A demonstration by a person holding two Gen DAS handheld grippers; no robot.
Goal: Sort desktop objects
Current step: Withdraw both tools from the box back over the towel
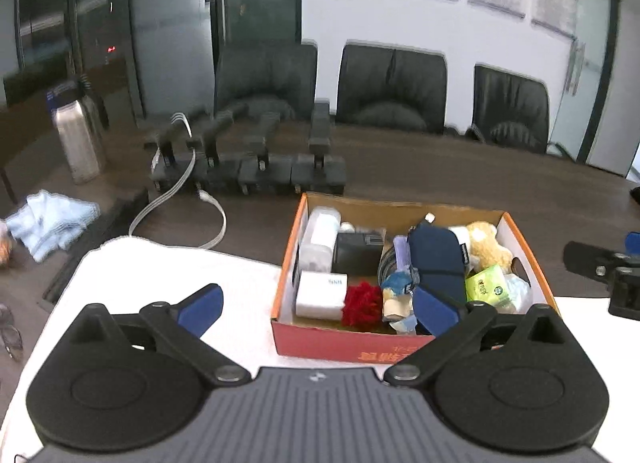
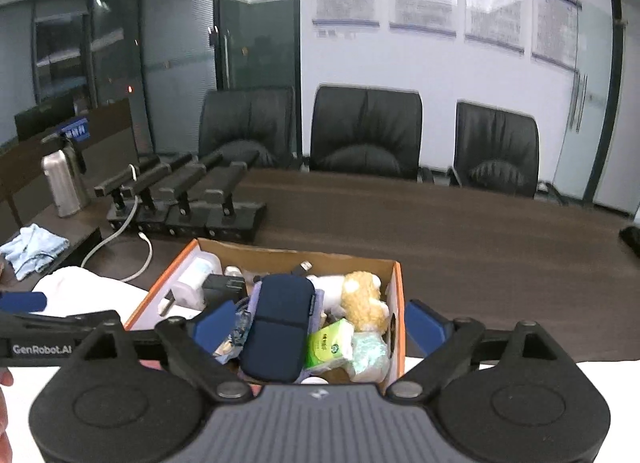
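An orange cardboard box [image 1: 320, 339] stands on a white cloth [image 1: 168, 275], packed with small items. Inside lie a navy pouch [image 1: 436, 255], a tan plush bear [image 1: 486, 247], a green tissue pack [image 1: 486, 285], a red pompom [image 1: 362, 303], a white carton [image 1: 320, 293] and a black block [image 1: 356, 253]. My left gripper [image 1: 318, 309] hovers open above the box's near-left corner, holding nothing. My right gripper [image 2: 319, 326] is open over the near side of the box [image 2: 396, 303], above the pouch [image 2: 280, 327], bear [image 2: 362, 299] and tissue pack [image 2: 328, 345]; its pads touch nothing.
Behind the box sits a row of black docks with handles [image 1: 256, 167] and a white cable [image 1: 176, 199]. A steel bottle [image 1: 78, 143] and a light-blue rag [image 1: 48, 223] are at far left. Black chairs [image 1: 392, 87] line the dark table's [image 2: 480, 247] far edge.
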